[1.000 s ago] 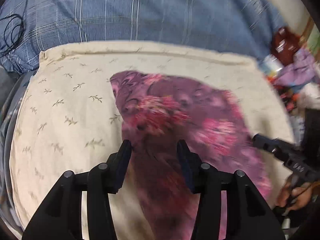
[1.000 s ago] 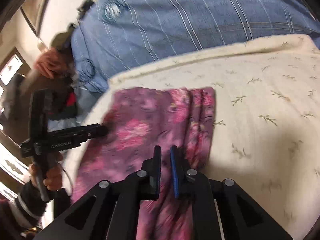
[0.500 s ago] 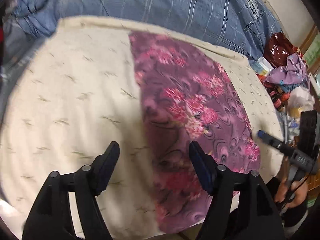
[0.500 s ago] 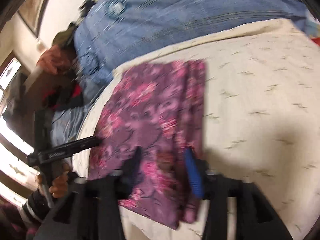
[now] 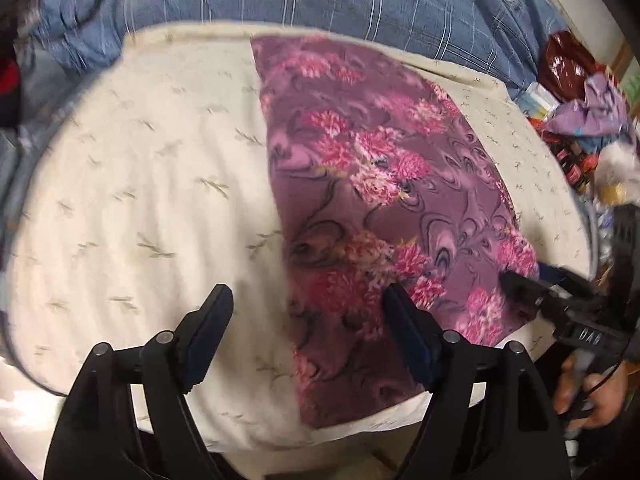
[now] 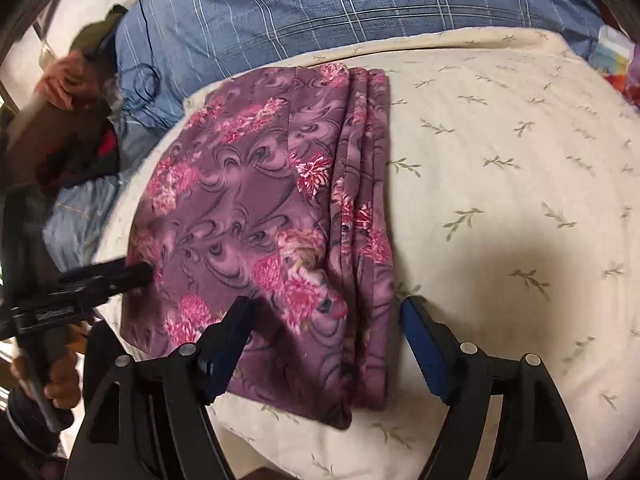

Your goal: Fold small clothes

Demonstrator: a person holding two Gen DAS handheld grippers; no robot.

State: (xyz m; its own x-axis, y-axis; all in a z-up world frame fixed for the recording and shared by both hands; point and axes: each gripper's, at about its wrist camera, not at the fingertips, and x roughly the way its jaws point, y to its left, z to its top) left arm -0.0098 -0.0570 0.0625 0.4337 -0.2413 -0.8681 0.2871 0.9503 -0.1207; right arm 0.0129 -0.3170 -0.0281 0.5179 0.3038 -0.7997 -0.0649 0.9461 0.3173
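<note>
Nearest us, left gripper (image 5: 306,306) and right gripper (image 6: 326,318) hover w/ jaws opening wide, nothing pinched. Just beyond lies the purple floral garment (image 6: 260,216), folded lengthwise on the cream quilt (image 6: 500,184). Looks thin, limp, light; we'd pinch the near corners thru all layers. Blue plaid bedding (image 6: 340,4) behind.

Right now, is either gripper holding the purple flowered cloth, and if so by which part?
Nothing is held. The left gripper and the right gripper are both opening above the purple flowered cloth, which lies folded on the cream cushion.
</note>
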